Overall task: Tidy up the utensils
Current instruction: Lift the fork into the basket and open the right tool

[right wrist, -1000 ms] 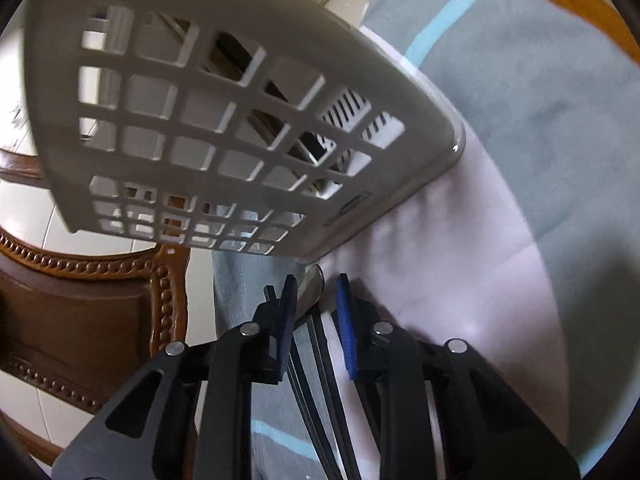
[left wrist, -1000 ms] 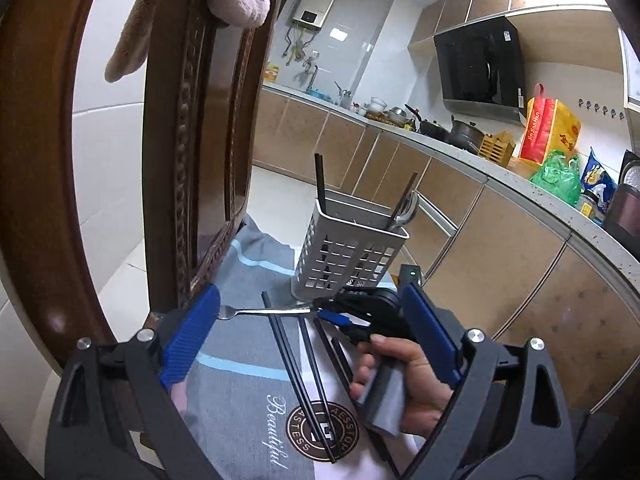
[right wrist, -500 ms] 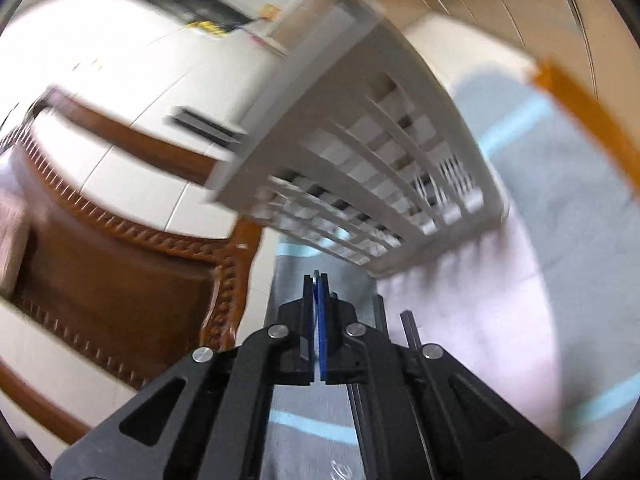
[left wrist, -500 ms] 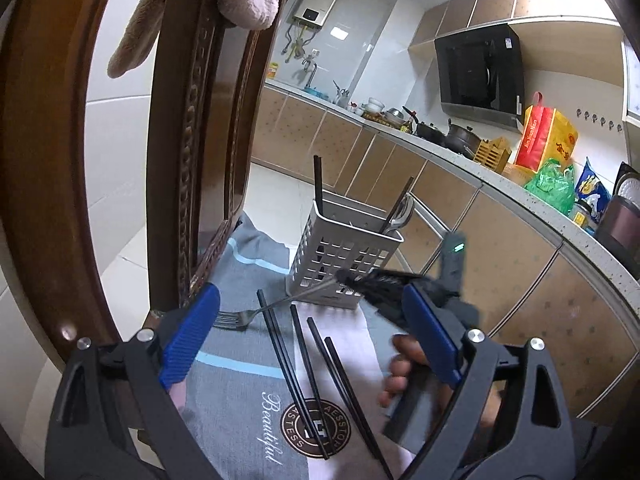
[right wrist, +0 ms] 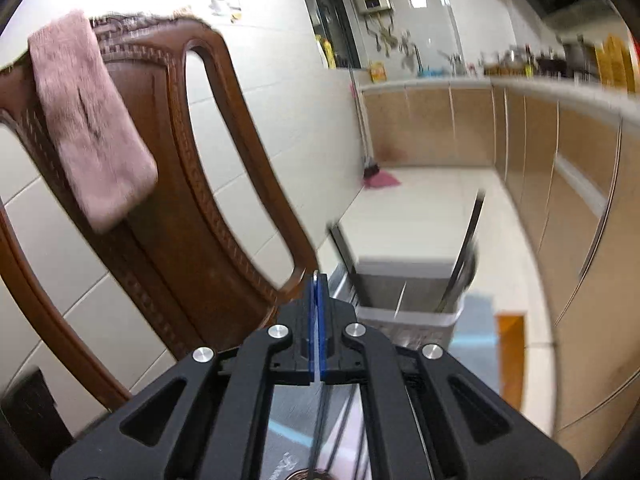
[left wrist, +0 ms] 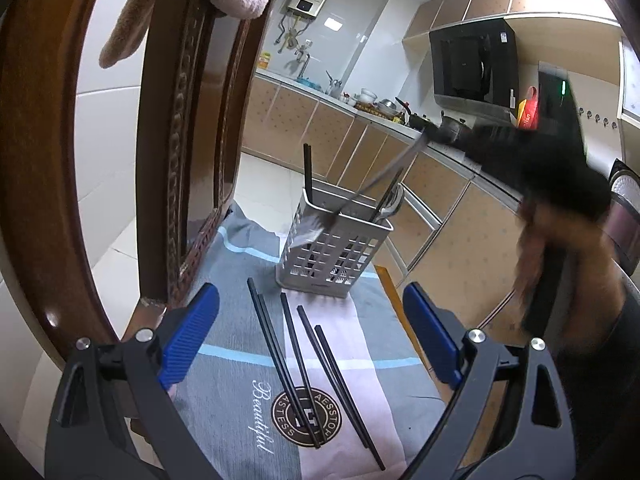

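Both differ: left gripper point(left wrist: 310, 336) spread over chopsticks point(left wrist: 304, 364), right gripper point(right wrist: 319, 280) pinching fork point(left wrist: 376, 184) (blurred) above caddy point(left wrist: 340, 240) rim.

Fork point(left wrist: 374, 188) smeared by motion, tines point(left wrist: 310, 229) a pale blur against the basket point(left wrist: 334, 254); right gripper point(left wrist: 532, 160) and hand point(left wrist: 560, 248) blurred; basket's point(right wrist: 404, 312) lower half hidden behind fingers point(right wrist: 325, 320); counter clutter point(right wrist: 540, 62) too blurred to identify.

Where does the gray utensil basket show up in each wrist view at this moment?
Left wrist view: the gray utensil basket stands at centre on the mat, beyond the loose chopsticks.
Right wrist view: it sits low, right of centre, blurred, just past the shut right claw.
Shared landmark: the carved wooden chair to its left.
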The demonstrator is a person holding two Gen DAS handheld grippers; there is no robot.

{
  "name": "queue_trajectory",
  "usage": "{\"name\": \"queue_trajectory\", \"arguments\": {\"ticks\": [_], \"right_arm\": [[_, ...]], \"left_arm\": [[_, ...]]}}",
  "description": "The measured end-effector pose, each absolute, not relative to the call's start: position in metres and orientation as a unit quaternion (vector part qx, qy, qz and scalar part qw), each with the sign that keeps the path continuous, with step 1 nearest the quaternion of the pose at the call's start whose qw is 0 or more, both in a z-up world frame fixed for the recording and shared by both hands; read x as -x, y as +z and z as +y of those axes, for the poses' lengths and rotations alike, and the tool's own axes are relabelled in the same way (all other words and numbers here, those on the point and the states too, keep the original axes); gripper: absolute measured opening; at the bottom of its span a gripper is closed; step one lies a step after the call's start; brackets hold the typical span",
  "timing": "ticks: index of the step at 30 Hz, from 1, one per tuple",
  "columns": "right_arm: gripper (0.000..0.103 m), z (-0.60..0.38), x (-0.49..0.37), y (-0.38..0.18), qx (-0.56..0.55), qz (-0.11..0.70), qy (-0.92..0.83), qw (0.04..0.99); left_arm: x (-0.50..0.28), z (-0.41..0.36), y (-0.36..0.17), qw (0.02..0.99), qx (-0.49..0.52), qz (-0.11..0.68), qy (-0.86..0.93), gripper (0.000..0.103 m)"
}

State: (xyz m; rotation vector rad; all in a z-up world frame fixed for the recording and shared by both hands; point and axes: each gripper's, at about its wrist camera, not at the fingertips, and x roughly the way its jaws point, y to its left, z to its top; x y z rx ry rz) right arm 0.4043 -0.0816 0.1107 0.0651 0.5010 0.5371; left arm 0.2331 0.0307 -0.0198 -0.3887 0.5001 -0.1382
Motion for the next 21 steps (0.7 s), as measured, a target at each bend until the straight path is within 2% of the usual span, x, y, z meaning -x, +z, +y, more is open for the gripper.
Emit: {"name": "queue_trajectory", "arguments": {"ticks": [3,7,21], "right_arm": [[0.002,-0.085,-0.415,0.145,0.006,0.221,0.235,0.946],[0.002,-0.073,-0.442,0.155,0.064,0.219,0.200,0.953],[0.002,-0.006,-0.503,0.070,0.222,0.263,0.147,0.927]], "left_arm": [[-0.234,0.029,-0.020,0.947,0.188,0.249,-0.070,0.092],[-0.235,0.024,-0.022,0.948,0.176,0.256,-0.072,0.092],[-0.241,0.017,-0.026,0.945,0.163,0.271,-0.080,0.092]]}}
